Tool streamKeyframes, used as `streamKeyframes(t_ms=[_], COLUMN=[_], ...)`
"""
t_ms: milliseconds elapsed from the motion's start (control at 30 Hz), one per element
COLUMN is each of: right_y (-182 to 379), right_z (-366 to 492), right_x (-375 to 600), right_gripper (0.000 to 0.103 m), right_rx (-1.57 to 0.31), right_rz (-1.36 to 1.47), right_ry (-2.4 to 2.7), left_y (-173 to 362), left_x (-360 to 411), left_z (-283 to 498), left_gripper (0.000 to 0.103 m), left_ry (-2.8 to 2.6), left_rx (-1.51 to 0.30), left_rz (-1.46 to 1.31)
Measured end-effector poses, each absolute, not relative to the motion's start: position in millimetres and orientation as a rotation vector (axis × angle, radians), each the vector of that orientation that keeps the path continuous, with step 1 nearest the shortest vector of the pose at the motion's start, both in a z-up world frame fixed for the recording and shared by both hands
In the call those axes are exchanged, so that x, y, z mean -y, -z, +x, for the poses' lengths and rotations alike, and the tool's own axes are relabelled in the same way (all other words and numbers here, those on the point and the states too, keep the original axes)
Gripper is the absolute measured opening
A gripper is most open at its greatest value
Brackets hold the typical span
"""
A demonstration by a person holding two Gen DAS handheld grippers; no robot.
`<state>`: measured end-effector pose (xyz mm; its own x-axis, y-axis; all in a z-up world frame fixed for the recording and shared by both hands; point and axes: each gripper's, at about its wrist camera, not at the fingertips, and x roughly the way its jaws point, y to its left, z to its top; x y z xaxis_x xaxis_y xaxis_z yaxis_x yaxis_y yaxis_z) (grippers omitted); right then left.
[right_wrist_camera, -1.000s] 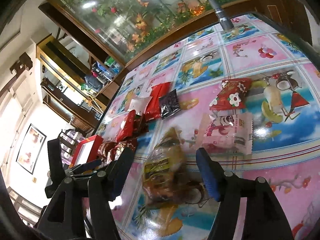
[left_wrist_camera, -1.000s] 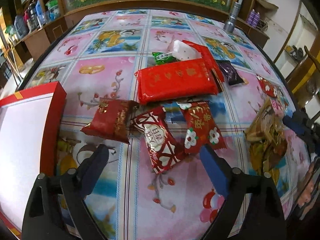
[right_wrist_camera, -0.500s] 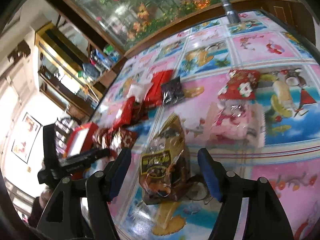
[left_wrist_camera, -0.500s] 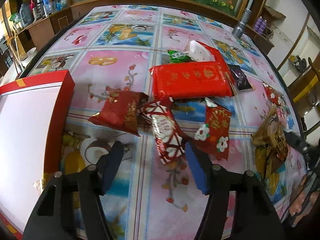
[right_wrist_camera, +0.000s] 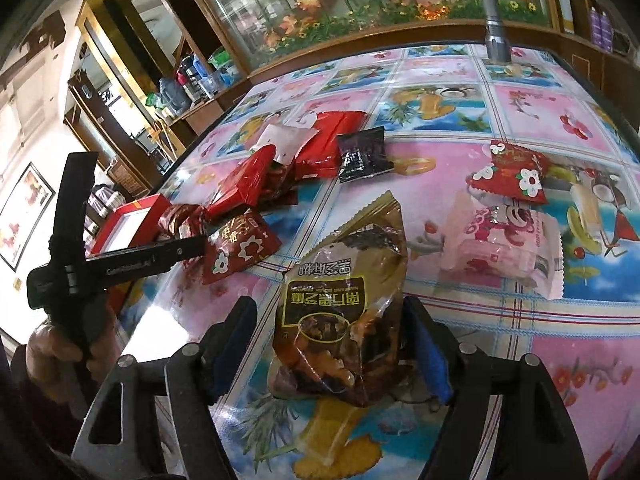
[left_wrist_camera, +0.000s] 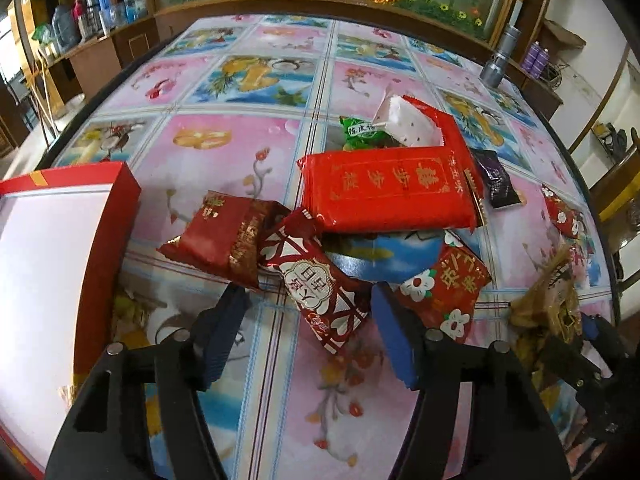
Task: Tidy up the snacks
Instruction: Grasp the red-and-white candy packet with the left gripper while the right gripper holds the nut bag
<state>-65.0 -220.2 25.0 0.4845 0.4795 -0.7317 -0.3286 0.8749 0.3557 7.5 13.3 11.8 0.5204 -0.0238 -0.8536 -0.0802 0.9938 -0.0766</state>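
Note:
My left gripper (left_wrist_camera: 310, 336) points down at a red and white patterned snack pack (left_wrist_camera: 324, 292) on the table. The pack's near end lies between the blue pads, which stand open and do not press on it. Beside it lie a dark red pack (left_wrist_camera: 224, 236) and a red flowered pack (left_wrist_camera: 444, 288). My right gripper (right_wrist_camera: 328, 348) straddles a brown bag of nuts (right_wrist_camera: 344, 308) lying on the table; its jaws are opening, with a gap on the left side. The red box (left_wrist_camera: 120, 220) with a white inside stands at the left.
A large red pack (left_wrist_camera: 384, 188), a black pack (left_wrist_camera: 496, 184), a green pack (left_wrist_camera: 360, 132) and a white pack (left_wrist_camera: 404, 120) lie further back. A pink pack (right_wrist_camera: 508, 240) and another flowered pack (right_wrist_camera: 512, 176) lie right of the brown bag. A metal flashlight (right_wrist_camera: 494, 20) stands at the far edge.
The left jaws have narrowed and closed in on the patterned pack. The right gripper has rolled and shifted, and its jaws have spread wider around the brown bag.

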Motion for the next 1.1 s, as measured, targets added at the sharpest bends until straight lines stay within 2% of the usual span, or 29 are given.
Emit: streamKeyframes(t_ms=[33,67,200,267,300,367,467,733,800,833,867,933,1100], right_y=[-25.7,-25.7,-25.9,-25.9,-25.6,-24.5,-24.6,-23.8,-24.2,-24.1,-23.9,-24.1,-24.4], right_z=[-65.2,-65.5,-67.1,-67.8,-67.9,-67.7,-69.5,-67.8,-68.0,-68.2,-68.4,-68.5,-68.4], right_x=[219.5,218.4,213.6,212.3,212.0,212.2,209.3,212.3,211.8,211.6,211.6,211.7,211.4], right_gripper=[0.079,0.08,0.08,0.073,0.056,0.056,0.054,0.054,0.054,0.054,0.054,0.055,0.056], right_rx=[-0.944,-0.943,-0.935,-0.929,-0.933,-0.943,-0.936,-0.945,-0.948,-0.949,-0.95,-0.95,-0.951], right_rz=[0.172,0.169,0.142,0.13,0.138,0.166,0.146,0.179,0.175,0.174,0.174,0.175,0.173], right_ry=[-0.496,-0.498,-0.496,-0.497,-0.51,-0.55,-0.555,-0.576,-0.575,-0.576,-0.576,-0.576,-0.577], left_y=[-12.0,-12.4,-13.5,-13.6,-13.3,-12.9,-13.1,-18.1,-26.4,-29.0,-31.0,-33.5,-24.7], left_x=[-13.5,-13.8,-19.0,-24.3,-25.8,-31.2,-38.6,-42.5,-40.2,-39.9,-39.7,-38.9,-37.3], left_z=[7.5,7.4,8.2,6.9,5.7,2.6,-2.3,-13.0,-12.1,-10.1,-7.4,-2.1,15.8], left_gripper=[0.056,0.046,0.033,0.024,0.021,0.015,0.008,0.006,0.011,0.027,0.052,0.076,0.076], left_ry=[-0.031,-0.024,0.005,0.024,0.032,0.05,0.055,0.064,0.033,0.005,-0.02,-0.087,-0.162], left_rx=[-1.016,-1.008,-0.999,-0.993,-0.993,-0.989,-0.991,-1.002,-0.987,-0.99,-0.993,-0.985,-1.013], left_rz=[-0.109,-0.107,-0.107,-0.111,-0.114,-0.115,-0.119,-0.15,-0.165,-0.177,-0.193,-0.192,-0.23])
